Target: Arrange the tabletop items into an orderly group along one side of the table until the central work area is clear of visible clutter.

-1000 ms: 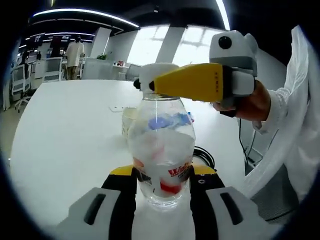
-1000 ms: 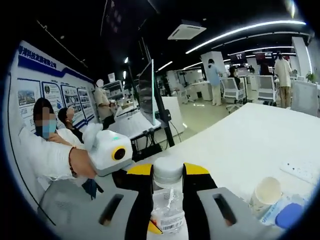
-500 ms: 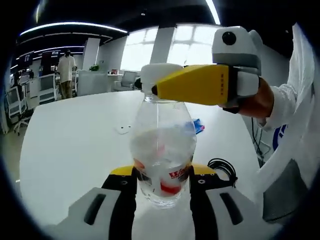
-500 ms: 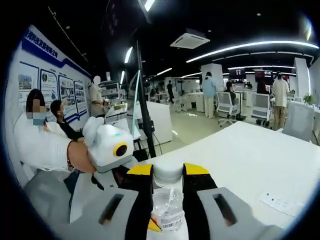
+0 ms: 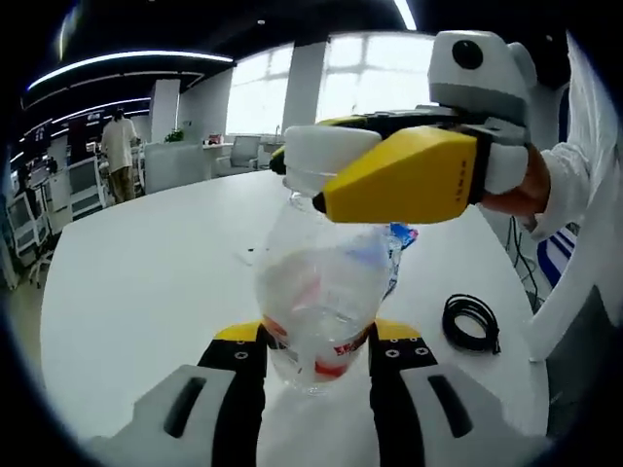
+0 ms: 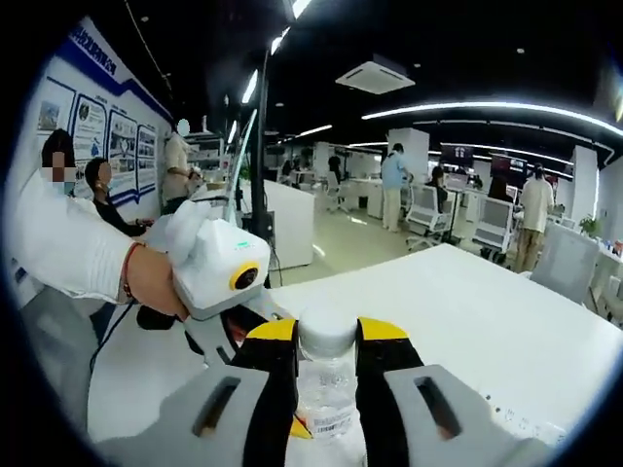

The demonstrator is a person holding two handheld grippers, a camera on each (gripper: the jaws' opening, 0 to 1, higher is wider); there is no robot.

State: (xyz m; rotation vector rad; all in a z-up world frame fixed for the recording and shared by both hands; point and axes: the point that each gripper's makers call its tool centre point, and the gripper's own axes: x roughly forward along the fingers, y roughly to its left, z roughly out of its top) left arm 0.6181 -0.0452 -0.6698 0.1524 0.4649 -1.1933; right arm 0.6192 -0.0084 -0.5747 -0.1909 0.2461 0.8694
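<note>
A clear plastic bottle (image 5: 316,292) with a red label and a white cap (image 5: 326,156) stands between the jaws of my left gripper (image 5: 316,336), which is shut on its lower body. My right gripper (image 5: 336,170), with yellow jaws, reaches in from the right and is shut on the cap. In the right gripper view the cap (image 6: 326,334) sits pinched between the yellow jaws of my right gripper (image 6: 326,336). There the left gripper (image 6: 234,326) shows at the left, held by a hand in a white sleeve. The bottle leans slightly.
The white table (image 5: 146,282) spreads behind the bottle. A coiled black cable (image 5: 472,322) lies at the right and a blue-and-white wrapper (image 5: 399,240) lies behind the bottle. Desks, chairs and standing people fill the room beyond.
Both grippers have swung together with the bottle held between them, and the bottle now leans more. The paper cup and blue items have left both views.
</note>
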